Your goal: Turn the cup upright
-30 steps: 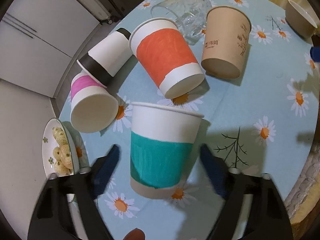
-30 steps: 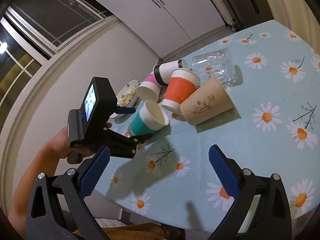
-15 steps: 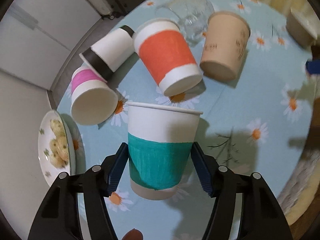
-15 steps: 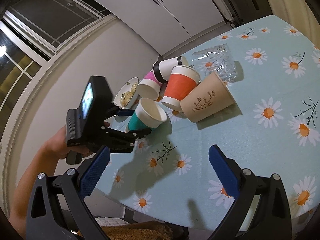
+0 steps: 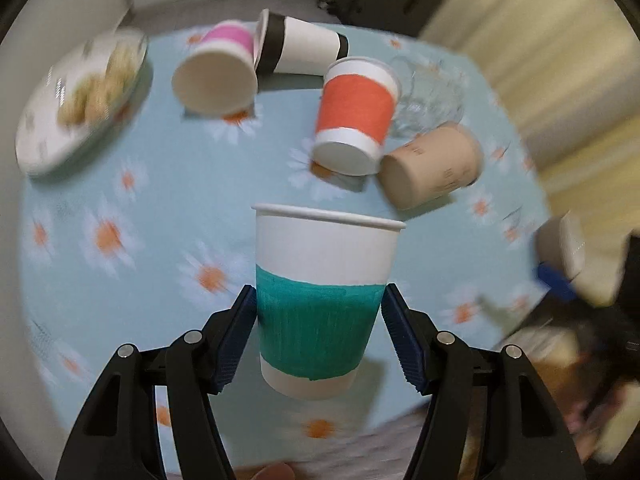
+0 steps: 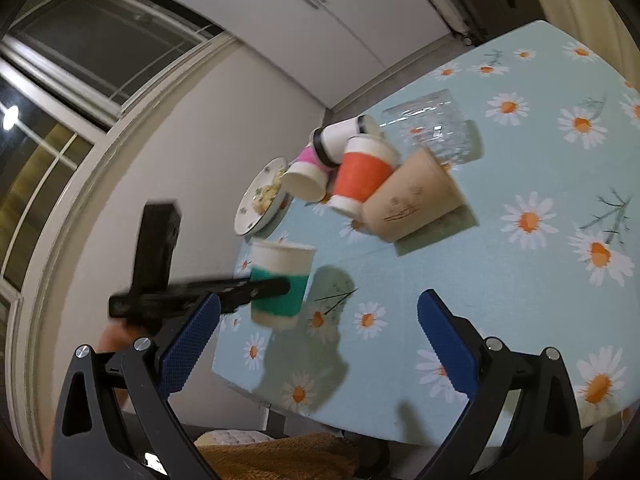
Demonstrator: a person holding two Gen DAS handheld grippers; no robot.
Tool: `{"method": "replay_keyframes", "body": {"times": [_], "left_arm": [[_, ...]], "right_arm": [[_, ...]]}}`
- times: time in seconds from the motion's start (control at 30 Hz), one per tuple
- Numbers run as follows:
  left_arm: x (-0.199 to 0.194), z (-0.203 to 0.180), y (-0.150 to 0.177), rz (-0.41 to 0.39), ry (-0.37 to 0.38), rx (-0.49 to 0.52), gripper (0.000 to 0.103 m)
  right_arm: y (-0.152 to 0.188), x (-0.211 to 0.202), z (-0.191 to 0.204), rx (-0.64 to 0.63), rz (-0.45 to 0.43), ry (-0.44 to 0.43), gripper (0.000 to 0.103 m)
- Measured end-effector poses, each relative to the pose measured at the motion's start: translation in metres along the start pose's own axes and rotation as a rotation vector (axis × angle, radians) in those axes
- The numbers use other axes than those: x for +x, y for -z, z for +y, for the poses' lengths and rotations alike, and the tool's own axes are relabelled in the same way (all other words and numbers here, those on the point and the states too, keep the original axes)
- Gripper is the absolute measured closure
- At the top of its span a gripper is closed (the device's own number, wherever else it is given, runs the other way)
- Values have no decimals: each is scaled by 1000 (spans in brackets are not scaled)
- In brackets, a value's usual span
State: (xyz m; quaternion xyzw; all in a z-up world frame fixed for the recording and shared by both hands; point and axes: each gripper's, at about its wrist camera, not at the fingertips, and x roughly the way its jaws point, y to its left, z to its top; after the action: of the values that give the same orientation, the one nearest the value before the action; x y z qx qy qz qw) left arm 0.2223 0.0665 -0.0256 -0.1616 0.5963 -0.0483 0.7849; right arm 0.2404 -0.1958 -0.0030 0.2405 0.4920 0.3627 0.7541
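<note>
Left gripper [image 5: 320, 332] was pinching the teal cup [image 5: 320, 300] mid-band, rim up, seemingly lifted just off the tablecloth [image 5: 132, 208], though blur made that hard to call. Right gripper [image 6: 318, 350] hung spread, empty. Squeeze harder and the paper wall probably buckled; letting go while it was tilted could've tipped it.

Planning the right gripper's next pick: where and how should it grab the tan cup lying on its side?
Grip the tan cup across its side wall at mid-length, jaws straddling its width, coming down from above. It lies tipped with its base toward the orange cup and its rim toward the glass, so an end-on approach looks crowded. The right gripper is open and empty.
</note>
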Motion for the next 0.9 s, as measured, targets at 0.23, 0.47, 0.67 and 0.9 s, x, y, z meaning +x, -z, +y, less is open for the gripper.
{"method": "replay_keyframes", "body": {"times": [0.23,0.47,0.67,0.9], "left_arm": [[9,2,42,-17,69,-319,41],[22,-16,59,-6,65,-365,41],[37,-26,68,10,3,-363,40],[42,-36,67,25,-27,-320,23]], "right_arm": [[-5,-5,-21,92,41,-37,5],[0,0,-28,121,105,-43,5],[4,-4,-27,113,119,-49,5],[4,0,-27,116,136,-34,5]]}}
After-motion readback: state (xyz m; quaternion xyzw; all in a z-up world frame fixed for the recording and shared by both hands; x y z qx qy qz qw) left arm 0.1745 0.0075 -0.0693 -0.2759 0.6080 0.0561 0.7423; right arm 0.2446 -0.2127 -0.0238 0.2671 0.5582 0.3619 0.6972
